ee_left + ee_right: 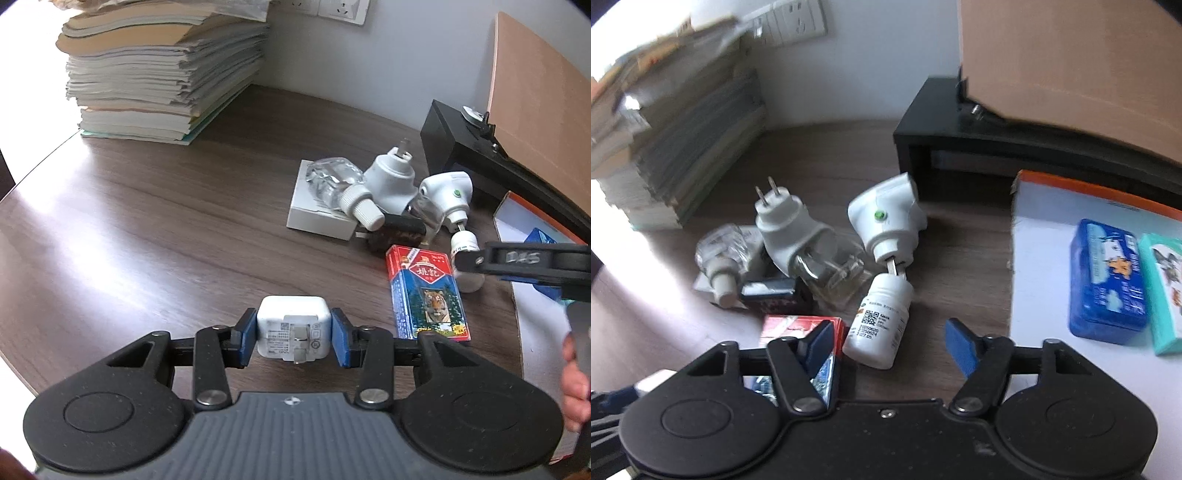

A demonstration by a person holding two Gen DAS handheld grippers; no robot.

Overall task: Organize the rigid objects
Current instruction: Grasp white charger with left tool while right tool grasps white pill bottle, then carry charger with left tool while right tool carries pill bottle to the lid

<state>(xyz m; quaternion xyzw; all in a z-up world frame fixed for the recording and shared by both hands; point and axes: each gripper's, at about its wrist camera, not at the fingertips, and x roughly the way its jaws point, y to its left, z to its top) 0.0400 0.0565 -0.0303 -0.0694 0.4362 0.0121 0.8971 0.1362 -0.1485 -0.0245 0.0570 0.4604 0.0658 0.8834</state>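
Holding the white charger (293, 326) between its blue pads, the left gripper (294, 334) has its jaws clamped on the two flat sides, with the folded prongs facing the camera. The charger seems a little above the dark wooden surface (155, 229), though I cannot tell surely whether it is lifted or resting.

The right gripper (892, 341) has its jaws apart, and nothing is pressed between them. The white pill bottle (877, 325) lies on its side between the two pads, closer to the left one. The red card box (798, 325) is just beside that left pad and partly behind it.

In my judgement the step in hand is to take the bottle and bring it to the white tray (1045, 258) at the right, where a blue tin (1106, 280) and a teal box (1165, 288) already lie side by side.

To do it well, the right gripper should be centred on the bottle's body first, so both pads meet the round wall equally. The left pad should stay clear of the card box. The bottle's upper end is touching, or nearly touching, the stem of a white plug-in device (890, 218), so it is better to lift straight before going sideways.
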